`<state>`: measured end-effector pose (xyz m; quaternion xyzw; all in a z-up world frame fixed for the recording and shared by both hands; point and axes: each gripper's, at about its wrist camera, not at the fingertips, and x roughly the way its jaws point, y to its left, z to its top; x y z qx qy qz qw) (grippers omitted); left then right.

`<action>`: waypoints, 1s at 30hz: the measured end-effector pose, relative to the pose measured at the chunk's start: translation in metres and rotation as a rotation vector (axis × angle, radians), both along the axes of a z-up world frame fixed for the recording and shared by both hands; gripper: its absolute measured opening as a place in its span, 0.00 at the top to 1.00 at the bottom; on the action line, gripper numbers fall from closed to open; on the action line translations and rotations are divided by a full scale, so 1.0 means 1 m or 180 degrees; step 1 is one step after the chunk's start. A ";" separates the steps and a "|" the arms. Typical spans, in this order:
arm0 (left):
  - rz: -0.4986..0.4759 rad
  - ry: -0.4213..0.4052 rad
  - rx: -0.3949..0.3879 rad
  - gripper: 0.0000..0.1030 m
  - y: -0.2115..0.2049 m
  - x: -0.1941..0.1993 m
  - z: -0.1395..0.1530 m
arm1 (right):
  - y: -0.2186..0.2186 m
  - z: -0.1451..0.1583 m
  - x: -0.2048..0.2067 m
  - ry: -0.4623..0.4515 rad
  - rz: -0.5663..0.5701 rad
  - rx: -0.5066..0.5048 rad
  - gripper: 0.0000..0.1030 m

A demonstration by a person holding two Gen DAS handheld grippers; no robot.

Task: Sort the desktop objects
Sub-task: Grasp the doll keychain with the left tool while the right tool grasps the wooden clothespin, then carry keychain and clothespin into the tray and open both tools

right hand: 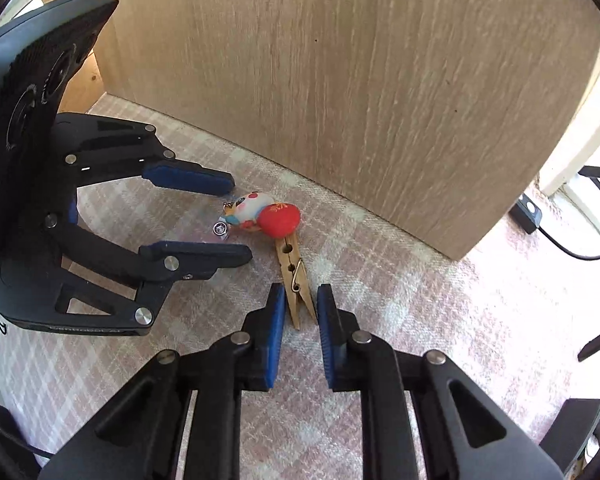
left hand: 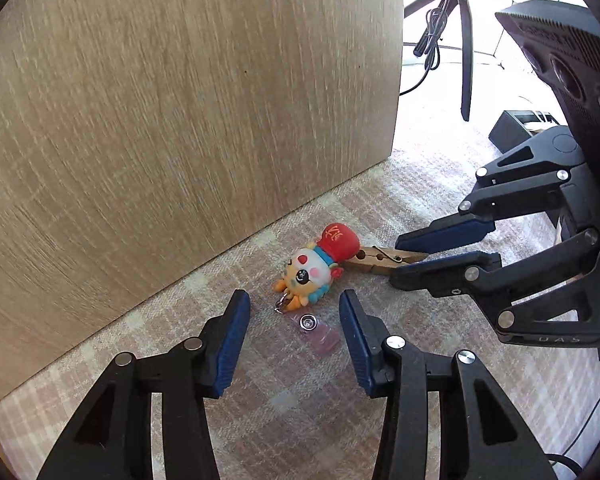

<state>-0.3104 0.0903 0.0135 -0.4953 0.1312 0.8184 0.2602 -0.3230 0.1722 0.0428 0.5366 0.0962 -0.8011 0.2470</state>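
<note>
The left gripper (left hand: 294, 300) hangs with its blue-padded fingers (left hand: 236, 320) apart either side of a small clear suction cup (left hand: 307, 323) on the pink plaid surface (left hand: 260, 408). Just beyond lies a colourful cartoon figurine with a red hat (left hand: 320, 264), touching a wooden clothespin (left hand: 384, 260), whose far end sits between the right gripper's (left hand: 394, 262) fingers.

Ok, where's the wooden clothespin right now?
The clothespin lies on the plaid cloth below the wooden board, handle end between the right gripper pads, other end at the toy's red hat.

I see a pale pink checked cloth (right hand: 400, 280) covering the surface, with a cartoon keychain figure (right hand: 260, 214) in a red hat lying on its side and a wooden clothespin (right hand: 294, 280) flat just beside it, its tip touching the hat; a wooden panel (left hand: 180, 100) stands behind them
</note>
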 end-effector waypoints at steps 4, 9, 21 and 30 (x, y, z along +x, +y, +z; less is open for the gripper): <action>0.0041 0.0045 -0.0018 0.57 0.010 -0.002 0.000 | 0.001 0.001 0.007 -0.0073 -0.0051 0.0002 0.87; -0.0022 0.0158 -0.0088 0.64 0.029 0.000 0.000 | 0.008 0.001 0.009 -0.0142 -0.0119 -0.0023 0.87; 0.0218 0.0108 0.0121 0.77 0.038 0.002 0.002 | 0.038 0.007 0.020 -0.0142 -0.0514 -0.0107 0.88; 0.0410 0.0112 0.0229 0.77 0.049 0.022 0.041 | 0.064 0.047 0.040 0.0074 -0.1007 -0.0271 0.88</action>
